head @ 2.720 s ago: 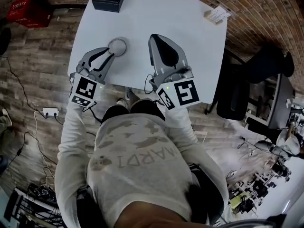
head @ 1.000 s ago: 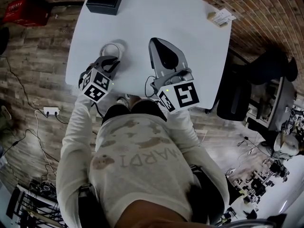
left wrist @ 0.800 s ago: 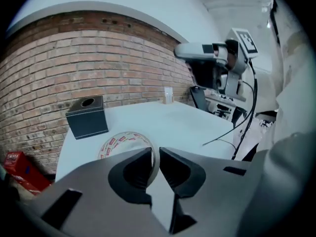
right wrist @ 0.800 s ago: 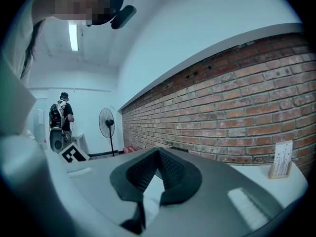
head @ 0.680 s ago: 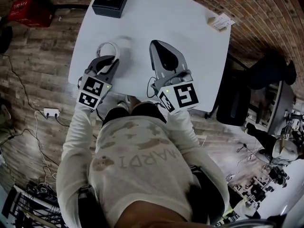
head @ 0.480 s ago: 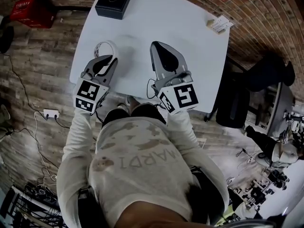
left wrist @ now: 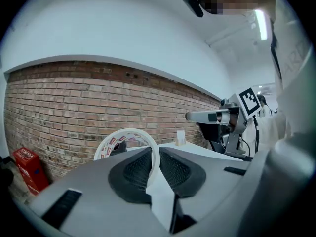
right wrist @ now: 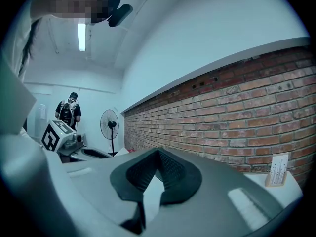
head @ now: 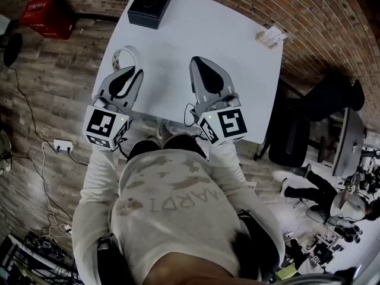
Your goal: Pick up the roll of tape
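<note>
By the left edge of the white table (head: 196,22) the pick-up looks all but done: the roll of tape (left wrist: 123,138) seems to hang clear of the tabletop, so what is left is only to keep it steady. The left gripper (left wrist: 154,157) has its jaws a narrow way apart, pads pressed on either side of the roll's thin wall, with the ring standing out beyond the tips. The right gripper (right wrist: 158,154) hovers over the middle of the table with its jaw tips together, holding nothing.

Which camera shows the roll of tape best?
The left gripper view: the roll of tape stands close up, pinched in the left hand-held gripper. The head view shows it small; the right gripper view misses it.
</note>
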`<state>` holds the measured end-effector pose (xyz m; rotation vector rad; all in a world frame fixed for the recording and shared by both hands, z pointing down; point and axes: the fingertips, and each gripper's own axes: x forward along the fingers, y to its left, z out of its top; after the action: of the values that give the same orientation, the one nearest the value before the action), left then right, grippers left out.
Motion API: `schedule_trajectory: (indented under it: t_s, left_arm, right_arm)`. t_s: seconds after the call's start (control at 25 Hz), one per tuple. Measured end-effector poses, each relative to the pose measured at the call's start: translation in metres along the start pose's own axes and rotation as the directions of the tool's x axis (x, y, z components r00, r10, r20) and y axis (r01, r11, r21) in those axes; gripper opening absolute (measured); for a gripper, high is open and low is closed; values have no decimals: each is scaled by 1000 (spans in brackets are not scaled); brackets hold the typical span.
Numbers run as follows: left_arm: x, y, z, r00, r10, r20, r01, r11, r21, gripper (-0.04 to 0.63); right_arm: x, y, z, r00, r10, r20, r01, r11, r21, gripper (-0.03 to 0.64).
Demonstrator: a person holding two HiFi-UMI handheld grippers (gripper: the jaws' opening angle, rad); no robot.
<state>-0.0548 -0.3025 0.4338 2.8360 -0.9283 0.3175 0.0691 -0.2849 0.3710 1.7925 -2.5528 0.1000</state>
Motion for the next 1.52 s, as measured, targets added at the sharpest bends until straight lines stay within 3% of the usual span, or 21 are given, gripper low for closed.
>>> schedule_trajectory:
  t_s: [0.28,0.56,1.16,1.52]
  left_arm:
    - [-30,-1,25,994,70,89,-74,997,37,53]
    - [-59,-3,53,977,122,173,-129,991,25,54]
    - [-100,-23,83,955,167,247,-187,980,61,55]
    - [-122,-33,90,939,194,284,-214,976,41,55]
  right_arm:
    - [-13,16,13,1000,4,19,-4,1000,-15,11]
    - [-25,30,25,999,13,41,-12,999,-33,11]
    - [-58,44,44,997,-1,75,5,999,-47,11]
    - [-78,53,52,996,-4,92,9,999,-51,11]
